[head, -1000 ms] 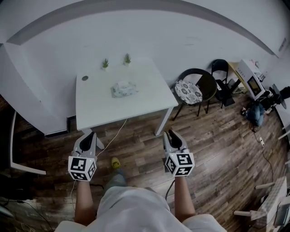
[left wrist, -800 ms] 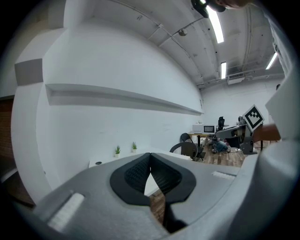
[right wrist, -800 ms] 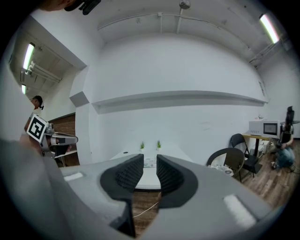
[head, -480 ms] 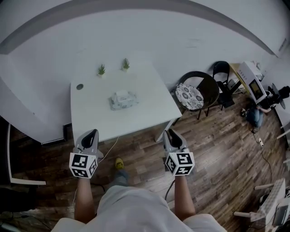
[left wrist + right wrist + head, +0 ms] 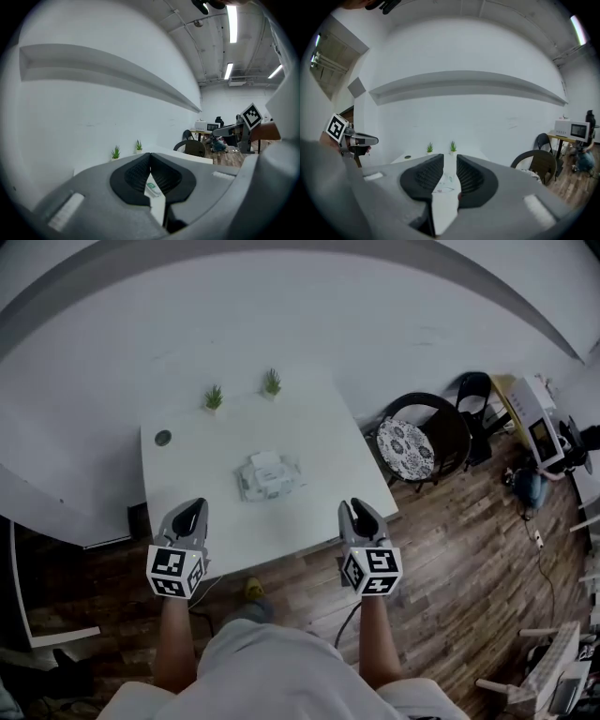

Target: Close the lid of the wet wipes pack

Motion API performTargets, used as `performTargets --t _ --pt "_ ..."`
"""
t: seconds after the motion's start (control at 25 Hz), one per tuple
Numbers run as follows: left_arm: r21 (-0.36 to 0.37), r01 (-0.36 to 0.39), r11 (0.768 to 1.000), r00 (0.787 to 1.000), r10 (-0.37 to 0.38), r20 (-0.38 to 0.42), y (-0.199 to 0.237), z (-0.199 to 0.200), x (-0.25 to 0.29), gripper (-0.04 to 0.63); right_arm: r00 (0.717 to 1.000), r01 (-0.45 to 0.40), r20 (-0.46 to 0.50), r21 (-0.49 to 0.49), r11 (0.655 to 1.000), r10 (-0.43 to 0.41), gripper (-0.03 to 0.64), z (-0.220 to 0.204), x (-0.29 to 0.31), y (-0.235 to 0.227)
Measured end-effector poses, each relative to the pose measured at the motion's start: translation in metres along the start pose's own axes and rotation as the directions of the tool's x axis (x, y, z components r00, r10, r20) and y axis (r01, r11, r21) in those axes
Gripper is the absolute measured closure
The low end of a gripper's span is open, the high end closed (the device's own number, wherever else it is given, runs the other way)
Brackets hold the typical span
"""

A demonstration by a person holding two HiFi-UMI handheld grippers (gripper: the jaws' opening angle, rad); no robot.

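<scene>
**Pack on the table, both grippers short of it**

Wet wipes pack lies near the middle of the white table, with a white lid flap on the side of its top farthest from the person; whether the flap is raised cannot be told. Left gripper hovers over the table's near edge, its jaws together at the tips and holding nothing. Right gripper hangs at the near right edge, its jaws slightly apart and empty, and the pack shows through the gap. Two small potted plants stand at the far edge of the table. A chair with a patterned cushion stands just right of the table.
</scene>
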State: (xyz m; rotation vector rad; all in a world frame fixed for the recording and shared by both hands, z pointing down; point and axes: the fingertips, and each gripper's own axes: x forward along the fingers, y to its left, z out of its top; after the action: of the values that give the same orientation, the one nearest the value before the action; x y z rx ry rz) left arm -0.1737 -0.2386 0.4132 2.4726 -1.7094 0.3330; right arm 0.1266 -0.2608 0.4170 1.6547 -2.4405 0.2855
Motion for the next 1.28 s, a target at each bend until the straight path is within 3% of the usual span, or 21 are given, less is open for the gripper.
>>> performTargets --t 0.24,0.52,1.0,1.28 --pt "-0.019 0.027 0.999 0.999 -0.028 -0.02 0.042 -0.003 0.055 0.587 0.999 0.0 -0.04 -0.015 1.0 -0.001 0.525 0.009 0.068 0.007" --pt "-0.054 0.031 0.998 0.999 -0.032 -0.03 0.065 -0.007 0.081 0.586 0.997 -0.019 -0.075 -0.024 1.0 0.017 0.525 0.009 0.106 0.01" --pt "-0.091 -0.023 0.996 0.996 0.015 -0.083 0.076 -0.016 0.122 0.586 0.977 -0.151 -0.158 -0.027 0.988 0.145 0.525 -0.001 0.169 0.004" --pt "-0.11 -0.044 0.993 0.991 0.029 -0.131 0.074 -0.029 0.16 0.586 0.939 -0.277 -0.217 -0.014 0.961 0.268 0.525 -0.02 0.217 0.001"
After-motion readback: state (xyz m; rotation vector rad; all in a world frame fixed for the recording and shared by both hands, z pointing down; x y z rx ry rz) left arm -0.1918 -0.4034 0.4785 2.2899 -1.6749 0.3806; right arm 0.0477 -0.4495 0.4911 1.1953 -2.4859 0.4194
